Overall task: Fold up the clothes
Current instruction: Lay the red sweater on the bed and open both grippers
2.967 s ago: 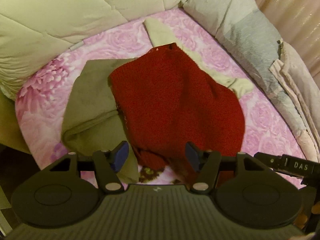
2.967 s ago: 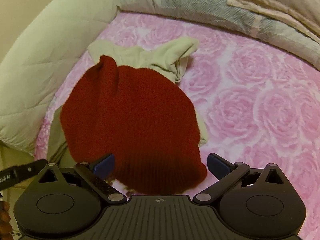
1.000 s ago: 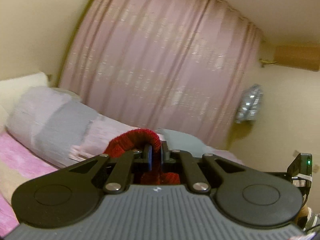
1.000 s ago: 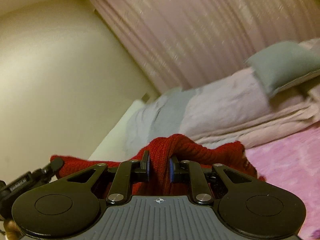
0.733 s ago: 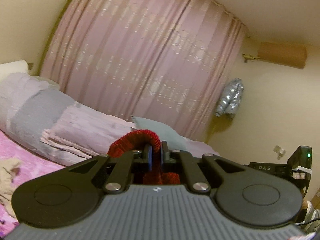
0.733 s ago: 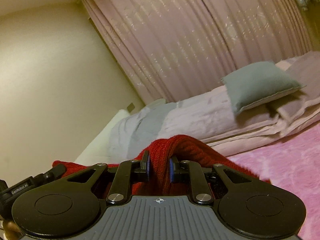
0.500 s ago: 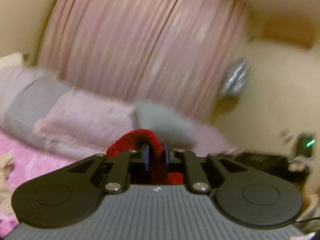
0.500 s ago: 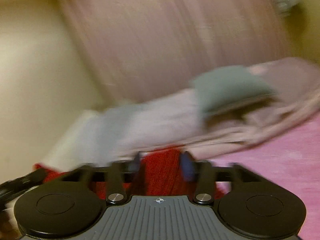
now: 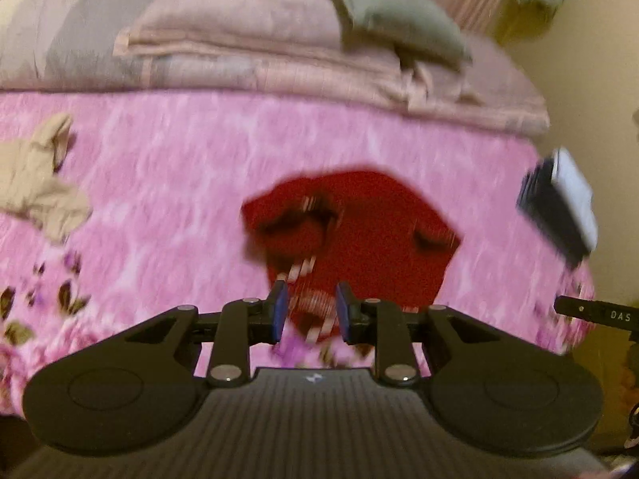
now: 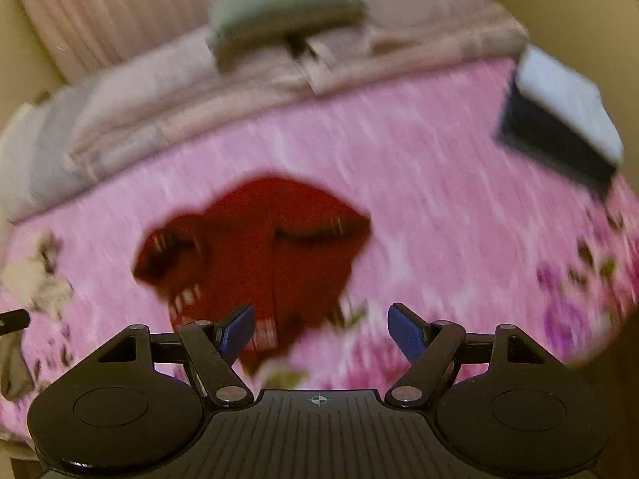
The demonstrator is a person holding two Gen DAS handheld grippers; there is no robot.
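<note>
Both grippers have let go of the red knitted sweater (image 9: 359,227), which a second ago was pinched up in the air in front of the curtains and now lies in a crumpled heap on the pink rose-patterned bed cover (image 9: 179,183). On the left gripper (image 9: 310,311) the jaws are opening, with nothing pressed between the blue pads (image 9: 279,311), though the near hem shows through the gap. The right gripper (image 10: 321,333) stands wide apart and empty. From the left gripper the sweater lies just ahead and slightly right; from the right gripper it lies ahead and to the left, so the left hand seems nearer. Blur hides collar and sleeves; its long axis appears to run across the bed, but I cannot tell which way it points.
</note>
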